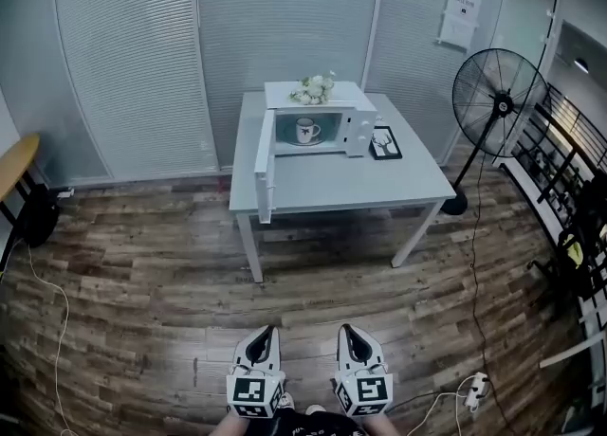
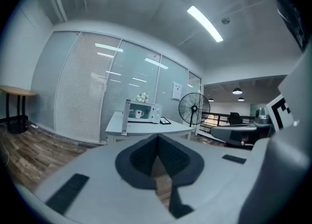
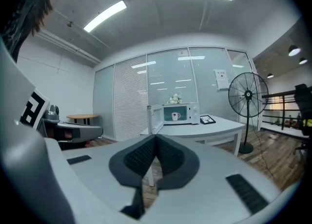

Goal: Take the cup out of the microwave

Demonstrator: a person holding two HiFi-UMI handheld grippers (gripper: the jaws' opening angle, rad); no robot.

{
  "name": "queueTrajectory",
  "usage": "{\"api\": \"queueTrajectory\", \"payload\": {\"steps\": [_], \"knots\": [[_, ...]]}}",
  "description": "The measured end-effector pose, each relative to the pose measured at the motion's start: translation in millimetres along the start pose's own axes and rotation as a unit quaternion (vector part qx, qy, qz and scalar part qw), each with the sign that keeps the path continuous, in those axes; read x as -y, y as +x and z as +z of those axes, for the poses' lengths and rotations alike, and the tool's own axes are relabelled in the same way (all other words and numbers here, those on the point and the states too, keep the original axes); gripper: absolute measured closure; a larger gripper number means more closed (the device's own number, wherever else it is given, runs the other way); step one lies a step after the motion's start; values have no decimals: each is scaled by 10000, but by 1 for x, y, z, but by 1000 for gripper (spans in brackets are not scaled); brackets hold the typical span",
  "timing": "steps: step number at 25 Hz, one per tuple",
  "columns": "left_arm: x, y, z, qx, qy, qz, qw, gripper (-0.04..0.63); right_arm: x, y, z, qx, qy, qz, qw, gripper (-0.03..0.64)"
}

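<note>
A white cup [image 1: 306,130] with a dark pattern stands inside the white microwave [image 1: 356,131] on a white table [image 1: 379,183] across the room. The microwave door [image 1: 265,167] hangs open to the left. Both grippers are far from it, low over the wooden floor near me. My left gripper [image 1: 269,332] and right gripper [image 1: 345,330] point toward the table, side by side, each shut with nothing held. In the left gripper view the cup [image 2: 139,113] shows small above the shut left gripper [image 2: 157,138]. In the right gripper view the cup [image 3: 175,116] sits above the shut right gripper [image 3: 156,137].
White flowers [image 1: 313,90] lie on top of the microwave and a black framed picture [image 1: 384,143] lies beside it. A black standing fan [image 1: 498,98] stands right of the table. A round wooden table [image 1: 14,164] is at the far left. Cables and a power strip [image 1: 474,389] lie on the floor.
</note>
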State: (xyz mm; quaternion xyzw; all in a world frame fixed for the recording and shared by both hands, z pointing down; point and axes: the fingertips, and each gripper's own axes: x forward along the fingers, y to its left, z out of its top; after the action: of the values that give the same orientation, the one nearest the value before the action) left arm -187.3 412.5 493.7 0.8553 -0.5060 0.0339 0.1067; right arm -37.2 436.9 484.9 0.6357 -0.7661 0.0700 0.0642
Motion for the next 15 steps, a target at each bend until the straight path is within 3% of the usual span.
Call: {"api": "queueTrajectory", "payload": {"steps": [15], "knots": [[-27,31,-4,-54,58,-8,10000,589,5,42,-13,-95,232,90,9996,614]]}}
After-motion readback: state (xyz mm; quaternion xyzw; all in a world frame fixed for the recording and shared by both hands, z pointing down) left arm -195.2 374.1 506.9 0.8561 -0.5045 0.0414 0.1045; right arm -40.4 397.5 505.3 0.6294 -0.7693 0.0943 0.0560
